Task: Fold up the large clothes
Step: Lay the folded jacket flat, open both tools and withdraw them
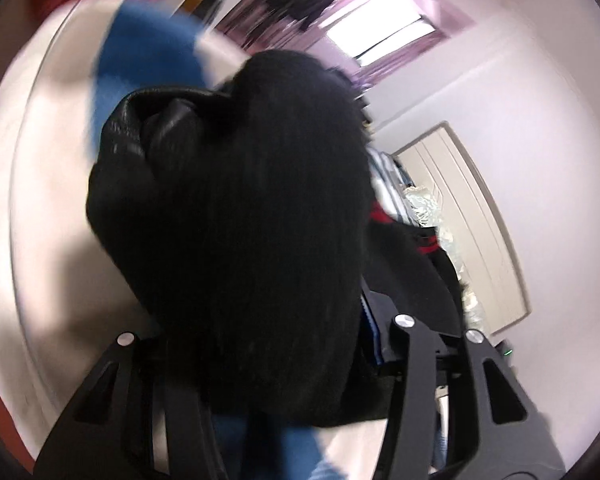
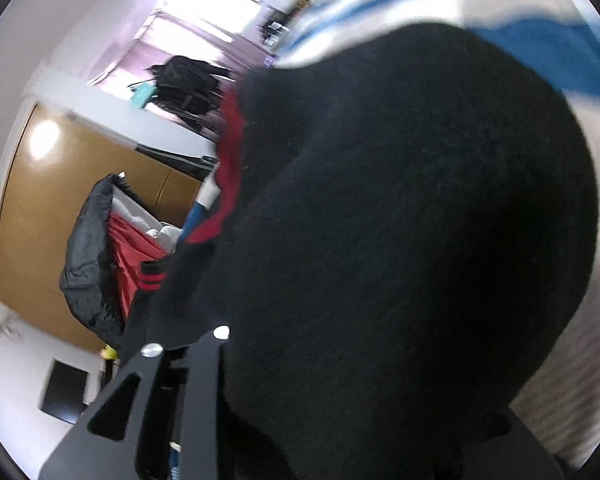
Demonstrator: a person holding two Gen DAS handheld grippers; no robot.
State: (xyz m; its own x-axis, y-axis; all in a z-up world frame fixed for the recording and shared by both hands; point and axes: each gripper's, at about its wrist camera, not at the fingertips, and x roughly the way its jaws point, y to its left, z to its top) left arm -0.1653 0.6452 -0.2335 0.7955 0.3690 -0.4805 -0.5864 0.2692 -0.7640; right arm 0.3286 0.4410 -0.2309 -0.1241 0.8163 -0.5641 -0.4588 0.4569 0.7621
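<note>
black knit garment (image 1: 236,200) bunched over both tongs, probably carried down for folding; can't tell jaw gap or grip on either.

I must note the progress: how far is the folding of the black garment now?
Done: nothing looks folded flat yet. In hand: the black garment hangs bunched between the left gripper jaws and drapes over the right gripper; whether either grips it is hidden. Left: spreading and folding it on the pale surface.
</note>
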